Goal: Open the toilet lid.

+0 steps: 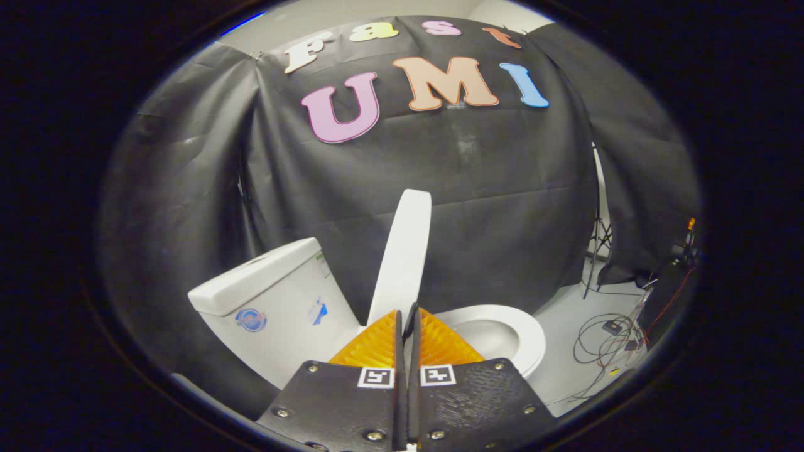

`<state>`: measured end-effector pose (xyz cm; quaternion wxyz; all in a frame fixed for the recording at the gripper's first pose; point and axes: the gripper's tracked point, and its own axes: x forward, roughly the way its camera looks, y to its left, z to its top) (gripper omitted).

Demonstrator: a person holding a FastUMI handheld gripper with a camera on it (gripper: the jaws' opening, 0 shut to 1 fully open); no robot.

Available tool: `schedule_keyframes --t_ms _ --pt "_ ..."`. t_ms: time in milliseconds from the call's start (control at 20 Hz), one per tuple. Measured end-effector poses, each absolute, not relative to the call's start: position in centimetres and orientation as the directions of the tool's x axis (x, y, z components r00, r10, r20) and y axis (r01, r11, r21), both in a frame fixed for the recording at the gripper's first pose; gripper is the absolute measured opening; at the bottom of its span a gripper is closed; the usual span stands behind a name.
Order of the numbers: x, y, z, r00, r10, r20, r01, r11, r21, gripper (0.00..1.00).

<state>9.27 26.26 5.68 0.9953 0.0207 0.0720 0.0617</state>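
Standing at lower left of the frame, the tank waits just beside the raised lid, which rises edge-on at centre, nearly upright. The claw is pinched narrow, seemingly empty, just below it. At lower right lies the seat. Best to nudge gently until the lid leans on the tank.

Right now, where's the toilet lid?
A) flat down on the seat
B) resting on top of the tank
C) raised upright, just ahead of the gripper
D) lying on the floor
C: the lid stands upright beside the tank, above the seat, rising just beyond the closed gripper.
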Motion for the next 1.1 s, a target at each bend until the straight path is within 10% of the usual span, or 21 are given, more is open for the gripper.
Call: schedule_keyframes --t_ms 1100 --pt "8.0 33.6 6.1 0.984 0.165 -0.061 -0.171 0.980 -0.099 0.01"
